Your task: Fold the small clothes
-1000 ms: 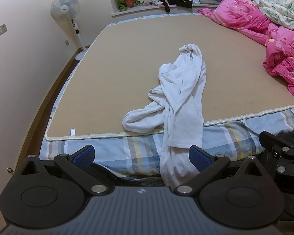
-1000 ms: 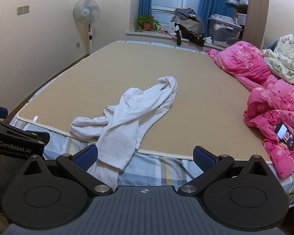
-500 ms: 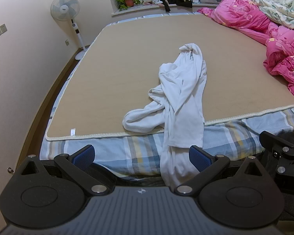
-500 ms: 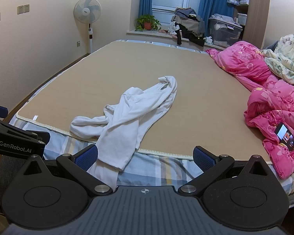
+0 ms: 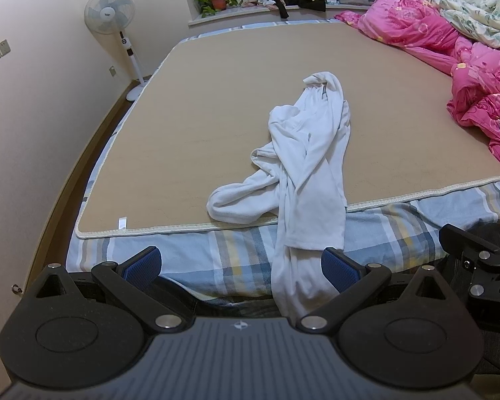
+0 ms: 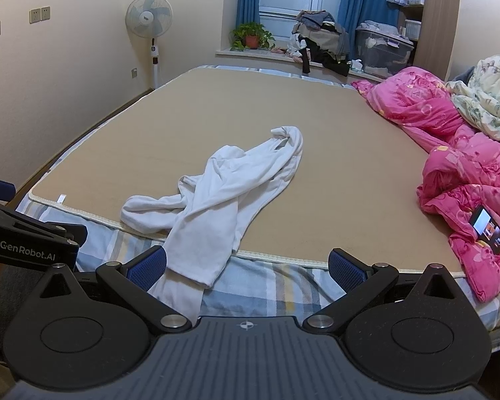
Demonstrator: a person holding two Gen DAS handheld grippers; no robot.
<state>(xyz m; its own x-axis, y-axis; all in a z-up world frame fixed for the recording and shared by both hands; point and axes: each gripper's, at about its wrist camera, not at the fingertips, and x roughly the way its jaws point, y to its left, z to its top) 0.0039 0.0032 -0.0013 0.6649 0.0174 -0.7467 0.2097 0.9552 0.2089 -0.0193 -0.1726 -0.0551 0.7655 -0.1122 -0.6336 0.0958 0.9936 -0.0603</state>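
A crumpled white garment (image 5: 305, 163) (image 6: 226, 186) lies twisted on the tan mat (image 5: 200, 110) (image 6: 333, 153) of the bed, its lower part hanging over the near edge onto the plaid sheet (image 5: 230, 253). My left gripper (image 5: 240, 265) is open at the bed's near edge, its fingers standing either side of the hanging cloth without touching it. Further right, my right gripper (image 6: 246, 263) is also open and holds nothing; the hanging cloth passes beside its left finger (image 6: 148, 266).
Pink quilts (image 6: 456, 160) and a floral blanket (image 6: 486, 96) are heaped on the bed's right side, with a lit phone (image 6: 486, 228) on them. A standing fan (image 5: 111, 16) is by the left wall. A plant (image 6: 250, 35), clothes and a storage bin (image 6: 381, 51) line the window sill.
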